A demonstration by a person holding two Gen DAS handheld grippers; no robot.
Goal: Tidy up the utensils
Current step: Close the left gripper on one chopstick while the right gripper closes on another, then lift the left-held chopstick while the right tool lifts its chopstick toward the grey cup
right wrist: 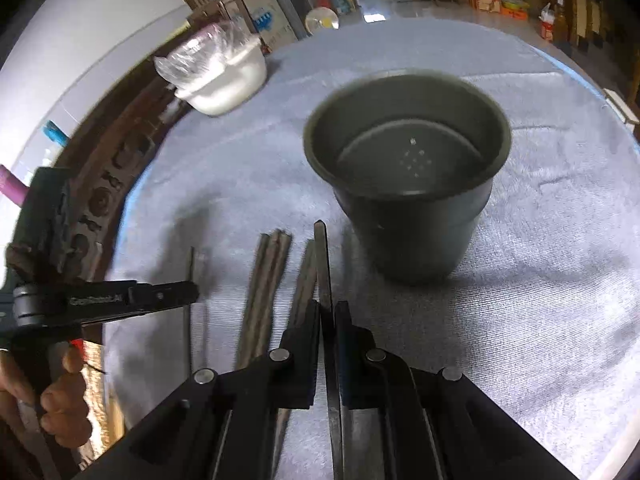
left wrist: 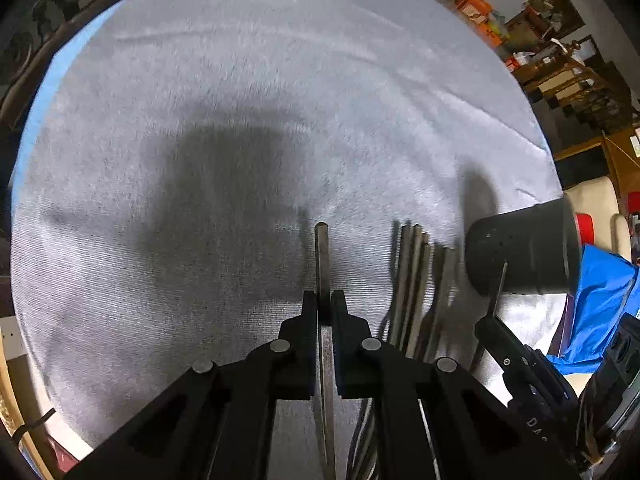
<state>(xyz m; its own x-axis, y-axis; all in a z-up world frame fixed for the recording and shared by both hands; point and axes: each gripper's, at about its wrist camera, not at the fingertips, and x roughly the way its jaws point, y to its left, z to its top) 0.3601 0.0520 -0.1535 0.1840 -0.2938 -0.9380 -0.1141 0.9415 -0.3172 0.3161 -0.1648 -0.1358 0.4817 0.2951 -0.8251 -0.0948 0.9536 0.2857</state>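
Left gripper [left wrist: 324, 308]: jaws closed on one dark chopstick [left wrist: 322, 256]; its end pokes forward past the fingertips
Right gripper [right wrist: 328, 314]: jaws closed on a second chopstick [right wrist: 322, 264], long axis running near to far, tip aimed at the cup
Cup [right wrist: 408, 176]: dark, upright, mouth open and empty; just beyond and slightly right of the right gripper's stick
Loose chopsticks [right wrist: 268, 288]: lying on the grey cloth [right wrist: 540, 260] left of the right gripper, parallel, near to far
Nearer hand: the right, by my judgement; the left is well apart from the cup
Hard to tell: motion blur softens the loose sticks, so their count is unclear; held sticks' rear ends are cut off
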